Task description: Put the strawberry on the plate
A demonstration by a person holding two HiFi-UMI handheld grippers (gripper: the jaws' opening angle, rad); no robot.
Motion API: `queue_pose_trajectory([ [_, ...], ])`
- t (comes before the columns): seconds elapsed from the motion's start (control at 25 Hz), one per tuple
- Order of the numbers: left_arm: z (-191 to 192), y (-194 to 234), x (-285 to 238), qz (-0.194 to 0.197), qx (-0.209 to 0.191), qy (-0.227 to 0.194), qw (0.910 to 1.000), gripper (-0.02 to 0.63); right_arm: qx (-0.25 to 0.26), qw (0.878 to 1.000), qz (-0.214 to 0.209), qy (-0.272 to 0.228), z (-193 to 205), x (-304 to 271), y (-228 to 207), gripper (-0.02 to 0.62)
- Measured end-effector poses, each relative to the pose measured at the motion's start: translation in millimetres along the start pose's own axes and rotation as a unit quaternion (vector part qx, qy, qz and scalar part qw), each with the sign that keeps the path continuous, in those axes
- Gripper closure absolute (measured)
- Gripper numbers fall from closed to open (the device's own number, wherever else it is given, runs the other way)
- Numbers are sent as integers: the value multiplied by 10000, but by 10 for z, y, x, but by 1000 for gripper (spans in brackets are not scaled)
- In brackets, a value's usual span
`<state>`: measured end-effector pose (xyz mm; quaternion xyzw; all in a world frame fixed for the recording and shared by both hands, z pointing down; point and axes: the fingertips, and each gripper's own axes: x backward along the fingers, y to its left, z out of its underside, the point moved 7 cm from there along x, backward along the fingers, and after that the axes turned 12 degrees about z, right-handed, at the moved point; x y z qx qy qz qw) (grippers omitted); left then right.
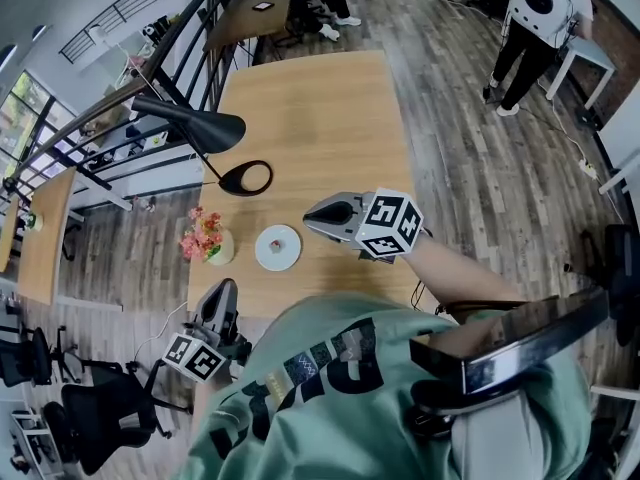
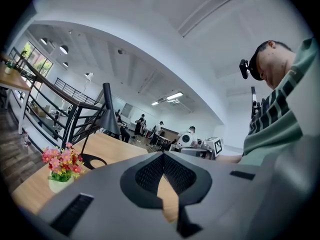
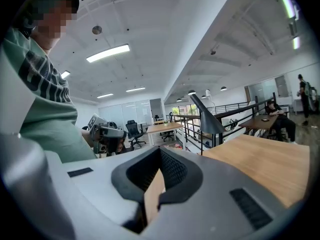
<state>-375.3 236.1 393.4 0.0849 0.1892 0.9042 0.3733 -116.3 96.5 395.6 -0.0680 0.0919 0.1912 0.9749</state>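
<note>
In the head view a small white plate (image 1: 278, 249) sits near the front edge of the wooden table (image 1: 310, 118). A small pale-red strawberry (image 1: 278, 239) lies on its middle. My right gripper (image 1: 318, 211) hangs just right of the plate, pointing left, its jaws shut and empty. Its own view shows the right gripper (image 3: 160, 150) with tips meeting over bare wood. My left gripper (image 1: 224, 290) is held off the table's front edge, below the plate. The left gripper (image 2: 163, 155) is shut on nothing.
A pot of pink flowers (image 1: 206, 238) stands left of the plate. A black desk lamp (image 1: 195, 124) with a round base (image 1: 246, 178) stands behind them. People stand and sit beyond the table's far end. A railing runs along the left.
</note>
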Motion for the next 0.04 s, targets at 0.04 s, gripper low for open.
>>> queue_pose_trajectory([
  [0.04, -5, 2, 11, 5, 3, -7, 10000, 601, 7, 10000, -4, 4, -8, -7, 15, 589],
])
